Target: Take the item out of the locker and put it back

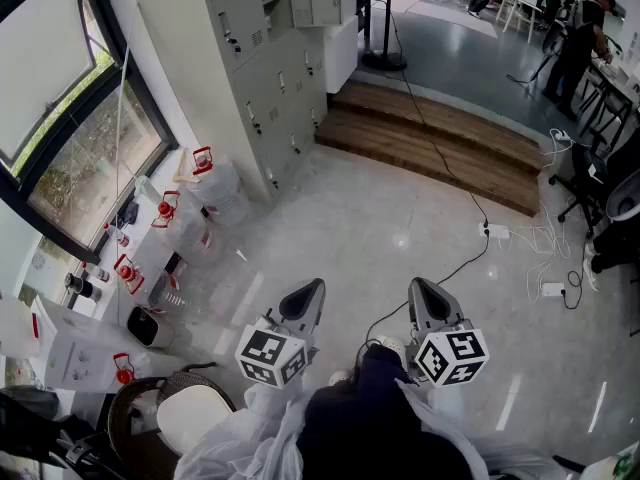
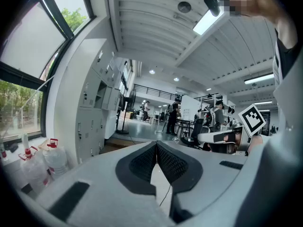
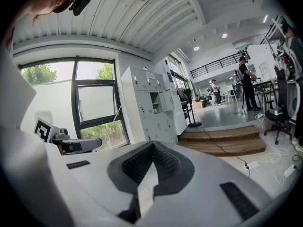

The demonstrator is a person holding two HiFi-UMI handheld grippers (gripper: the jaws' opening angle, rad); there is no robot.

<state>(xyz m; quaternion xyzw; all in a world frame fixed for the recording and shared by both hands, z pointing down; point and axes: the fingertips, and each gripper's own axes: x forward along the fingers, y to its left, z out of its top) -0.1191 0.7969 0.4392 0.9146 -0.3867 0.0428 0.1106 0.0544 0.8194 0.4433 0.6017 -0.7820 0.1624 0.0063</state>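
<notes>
Approaching: locker (image 1: 268,73) not yet reached.
Left tongs (image 1: 303,303), right tongs (image 1: 428,303): closed, empty.
Next: locker likely to be neared, tongs opened.

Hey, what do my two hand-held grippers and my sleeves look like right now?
The left hand-held gripper and the right hand-held gripper each have a smooth light grey shell that tapers to two jaws lined with dark, dimpled pads. Behind each sits a white cube printed with black square markers. The sleeves look white, worn with a dark top.
</notes>
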